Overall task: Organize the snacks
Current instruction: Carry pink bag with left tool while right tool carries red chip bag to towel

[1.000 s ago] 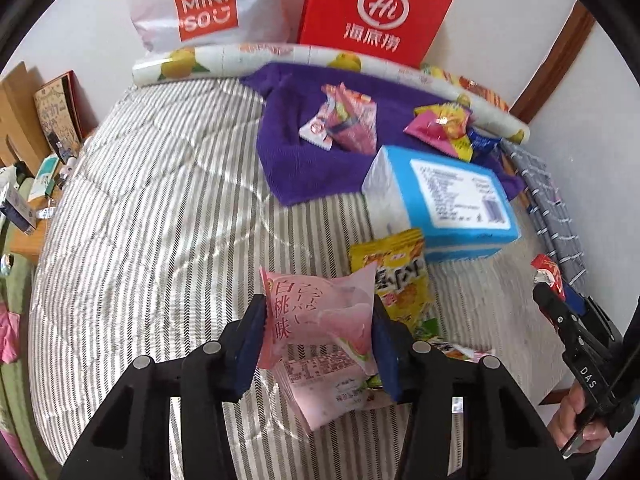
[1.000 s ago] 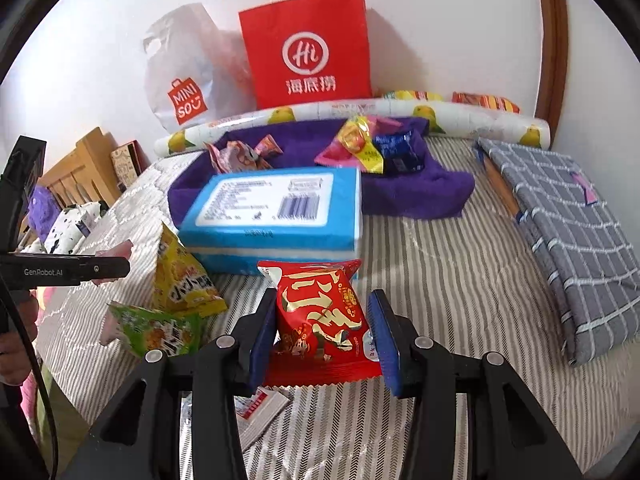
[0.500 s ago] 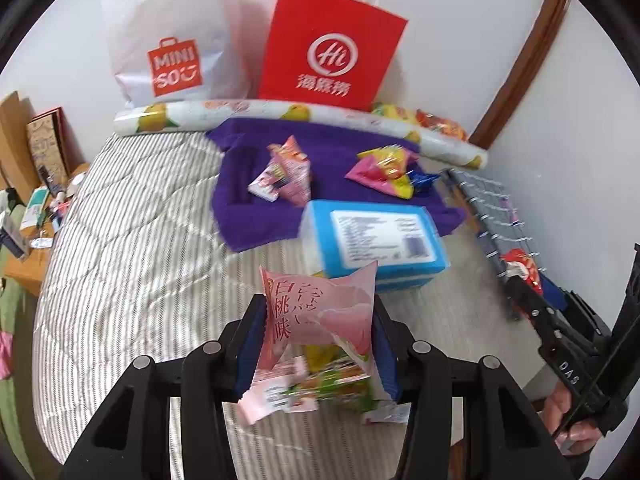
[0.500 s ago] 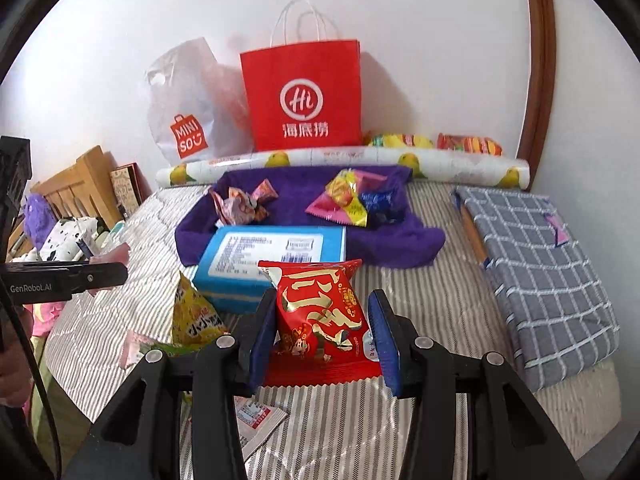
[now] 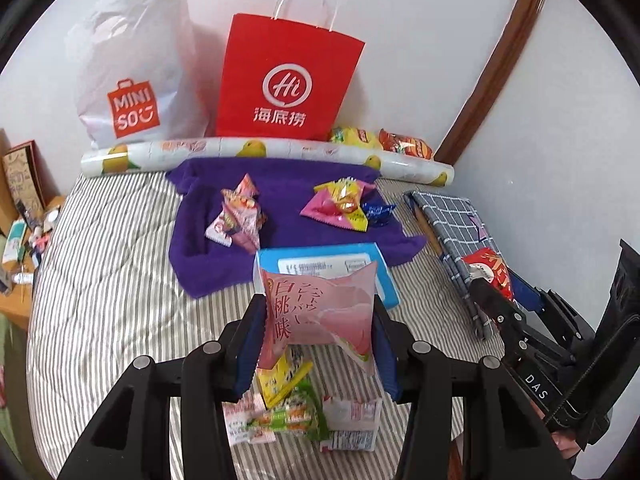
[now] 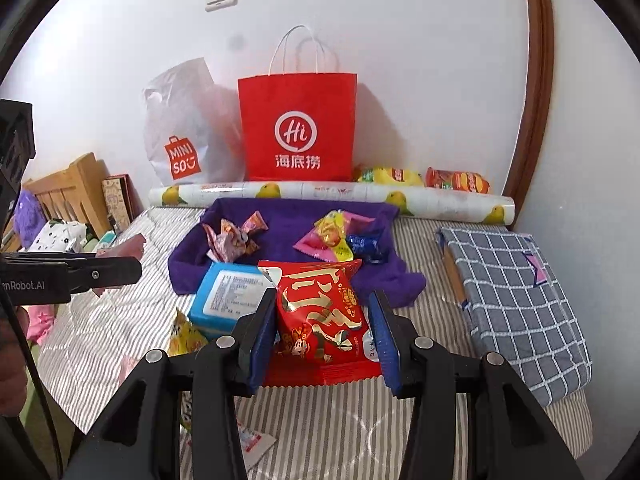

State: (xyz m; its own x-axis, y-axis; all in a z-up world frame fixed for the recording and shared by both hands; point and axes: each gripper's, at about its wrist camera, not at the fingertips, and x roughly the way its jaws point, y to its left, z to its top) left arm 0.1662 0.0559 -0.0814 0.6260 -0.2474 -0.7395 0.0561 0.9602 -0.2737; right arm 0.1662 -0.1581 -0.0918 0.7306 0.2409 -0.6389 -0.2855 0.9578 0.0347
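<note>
My left gripper (image 5: 318,320) is shut on a pink peach-flavour snack packet (image 5: 320,314), held up above the striped bed. My right gripper (image 6: 323,322) is shut on a red snack packet with gold print (image 6: 320,316), also lifted off the bed. On the purple towel (image 5: 288,196) lie a pinkish wrapper cluster (image 5: 240,216) and a pink, yellow and blue candy pile (image 5: 346,208). A blue tissue pack (image 6: 228,294) sits in front of the towel. Below the left gripper lie yellow and green packets (image 5: 288,404). The right gripper with its red packet (image 5: 490,270) shows at the right edge of the left wrist view.
A red paper bag (image 6: 298,128) and a white plastic bag (image 6: 188,136) lean on the wall behind a fruit-print roll (image 6: 328,196). Chip packets (image 6: 424,178) lie behind the roll. A folded grey checked cloth (image 6: 516,292) covers the bed's right side. A wooden headboard (image 6: 64,188) stands left.
Both grippers have risen with their packets still held, so the bed and snacks look farther away. The left wrist view has tilted up toward the bags.
</note>
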